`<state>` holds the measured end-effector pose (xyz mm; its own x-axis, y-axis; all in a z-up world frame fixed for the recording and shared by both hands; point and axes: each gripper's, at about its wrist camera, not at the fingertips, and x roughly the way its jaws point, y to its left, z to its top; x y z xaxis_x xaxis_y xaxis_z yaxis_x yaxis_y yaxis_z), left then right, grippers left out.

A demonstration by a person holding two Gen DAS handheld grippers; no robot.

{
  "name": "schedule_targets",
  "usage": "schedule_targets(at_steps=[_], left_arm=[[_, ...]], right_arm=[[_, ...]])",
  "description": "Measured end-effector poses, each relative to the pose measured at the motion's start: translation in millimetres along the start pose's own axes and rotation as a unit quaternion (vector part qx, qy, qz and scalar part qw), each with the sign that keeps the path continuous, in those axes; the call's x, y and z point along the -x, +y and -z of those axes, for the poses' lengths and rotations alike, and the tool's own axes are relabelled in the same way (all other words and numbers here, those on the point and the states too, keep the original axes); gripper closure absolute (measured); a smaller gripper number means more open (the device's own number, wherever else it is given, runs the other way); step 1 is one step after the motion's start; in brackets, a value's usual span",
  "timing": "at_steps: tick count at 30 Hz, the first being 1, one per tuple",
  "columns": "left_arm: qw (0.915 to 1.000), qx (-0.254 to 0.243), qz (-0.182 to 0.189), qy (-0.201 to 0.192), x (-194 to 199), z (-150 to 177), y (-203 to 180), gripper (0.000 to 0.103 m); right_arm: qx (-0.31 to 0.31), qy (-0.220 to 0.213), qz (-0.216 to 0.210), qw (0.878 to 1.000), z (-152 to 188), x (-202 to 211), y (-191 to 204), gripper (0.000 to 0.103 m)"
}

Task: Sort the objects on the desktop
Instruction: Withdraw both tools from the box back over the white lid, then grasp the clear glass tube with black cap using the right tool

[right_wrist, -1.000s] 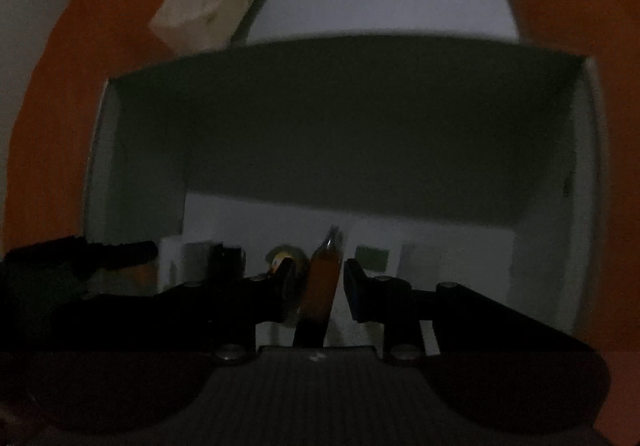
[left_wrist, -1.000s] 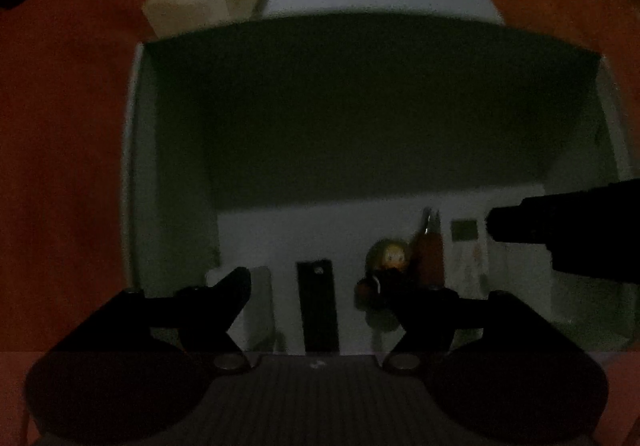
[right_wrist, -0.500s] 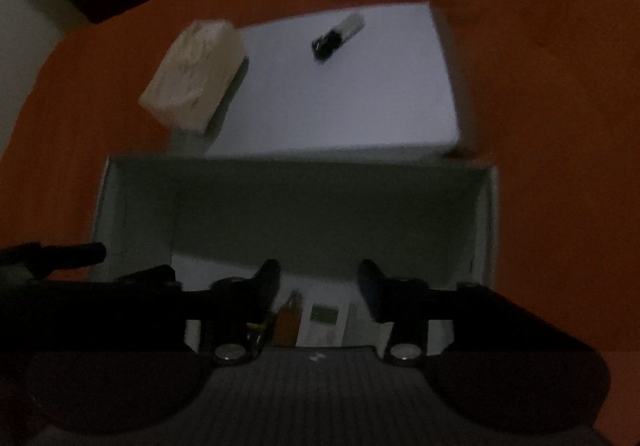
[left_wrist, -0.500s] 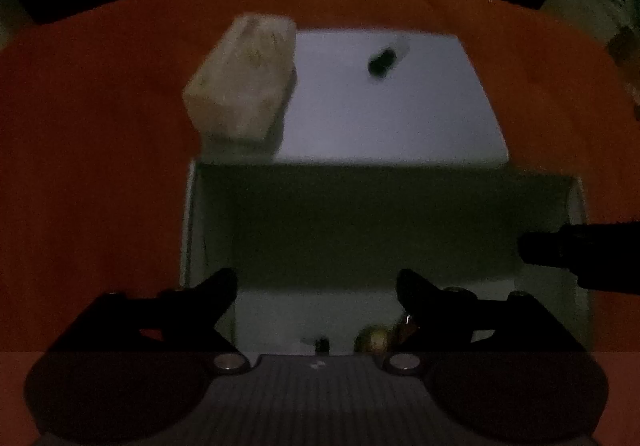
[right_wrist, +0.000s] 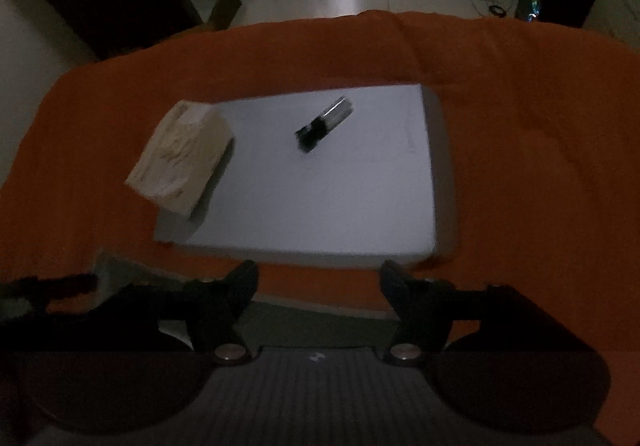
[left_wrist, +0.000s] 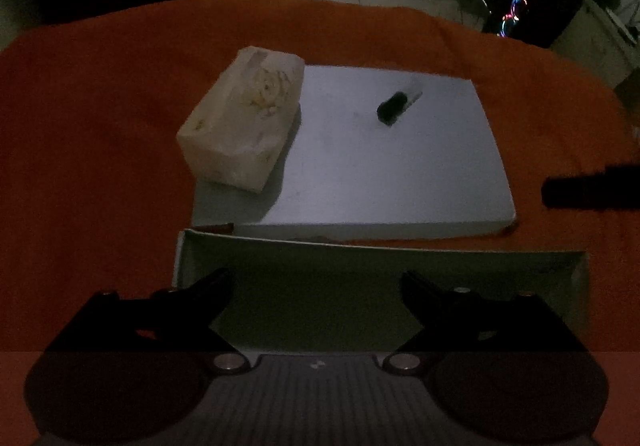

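Fingers of the left gripper and right gripper have just spread wide, nothing between them, above the open box. Behind it a lid carries a tissue pack at its left edge and a small dark tube near its far edge.

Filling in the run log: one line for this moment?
left gripper: open, empty | right gripper: open, empty | tissue pack, black tube: on lid

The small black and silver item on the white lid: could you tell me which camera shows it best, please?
The right wrist view: there the black and silver item shows both its halves clearly. The left wrist view shows it smaller and murkier.
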<state>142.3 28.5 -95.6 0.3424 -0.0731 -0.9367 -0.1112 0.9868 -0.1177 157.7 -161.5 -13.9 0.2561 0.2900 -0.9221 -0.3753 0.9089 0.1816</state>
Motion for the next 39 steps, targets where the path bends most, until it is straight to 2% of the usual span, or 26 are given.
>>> schedule_targets(at_steps=[4,9,13,18,25,32,35,39], left_arm=[[0.9999,-0.013,0.005,0.002,-7,-2,-1,0.011],[0.9992,-0.035,0.006,-0.021,-4,-8,1,0.011],[0.9995,-0.021,0.003,-0.025,-7,-11,13,0.010],[0.9997,-0.007,0.008,-0.021,-13,-10,29,0.010],[0.9991,0.004,0.038,-0.020,-13,-5,40,0.010],[0.9983,-0.004,0.056,-0.018,-8,6,41,0.010],[0.9981,-0.026,0.044,-0.035,-7,13,41,0.010],[0.9977,-0.026,0.055,-0.030,-6,21,45,0.010]], right_arm=[[-0.019,0.007,-0.003,1.000,-20,-22,-8,0.032],[-0.028,0.012,-0.009,0.999,-41,-42,-13,0.032],[-0.050,0.005,-0.012,0.999,-60,-59,-17,0.032],[-0.106,0.006,-0.031,0.994,-83,-88,-23,0.035],[-0.109,0.000,-0.001,0.994,-118,-134,-11,0.036],[-0.121,0.018,0.025,0.992,-142,-186,-4,0.046],[-0.136,0.020,0.033,0.990,-150,-201,-6,0.050],[-0.141,0.024,0.044,0.989,-157,-214,-2,0.056]])
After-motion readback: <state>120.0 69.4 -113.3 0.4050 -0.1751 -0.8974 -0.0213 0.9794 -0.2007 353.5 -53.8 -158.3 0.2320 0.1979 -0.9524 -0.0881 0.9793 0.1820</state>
